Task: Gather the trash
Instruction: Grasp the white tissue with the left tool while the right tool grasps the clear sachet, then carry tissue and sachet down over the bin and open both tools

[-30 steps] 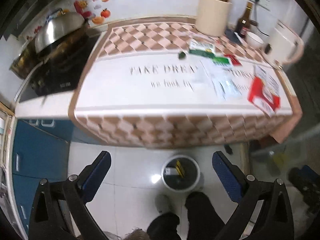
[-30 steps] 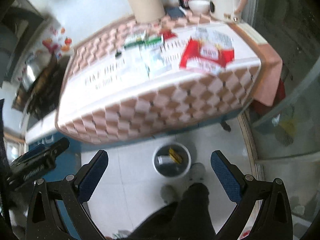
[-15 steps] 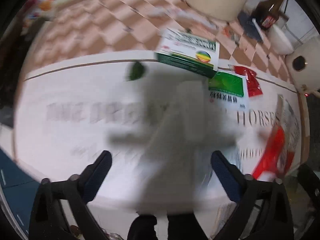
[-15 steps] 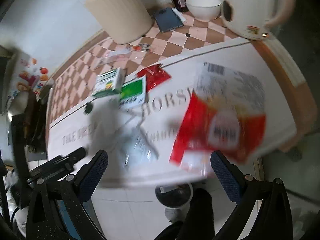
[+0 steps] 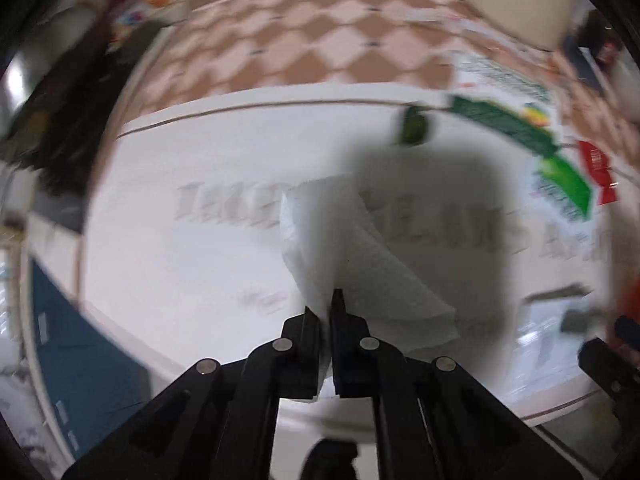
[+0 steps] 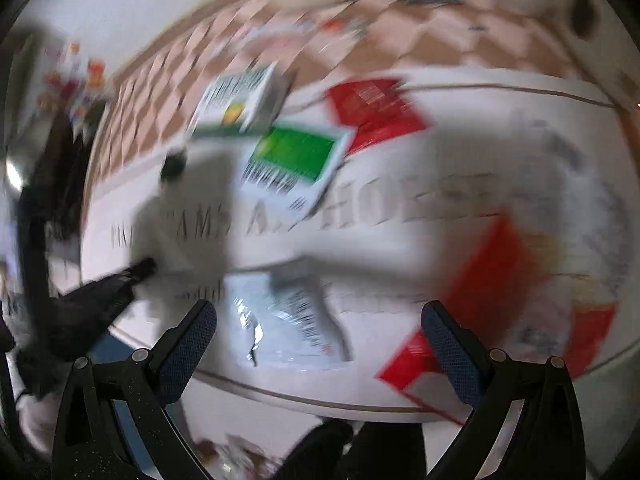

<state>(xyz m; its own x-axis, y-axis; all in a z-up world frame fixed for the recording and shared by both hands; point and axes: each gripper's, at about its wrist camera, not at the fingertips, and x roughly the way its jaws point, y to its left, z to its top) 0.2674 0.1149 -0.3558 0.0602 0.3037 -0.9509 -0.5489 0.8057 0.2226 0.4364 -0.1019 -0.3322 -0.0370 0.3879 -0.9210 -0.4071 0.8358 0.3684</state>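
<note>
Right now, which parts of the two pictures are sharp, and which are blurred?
Left wrist view: the left gripper and the tissue it clamps are sharp; the table and its print are smeared. Right wrist view: only the right gripper is sharp; the wrappers streak.
</note>
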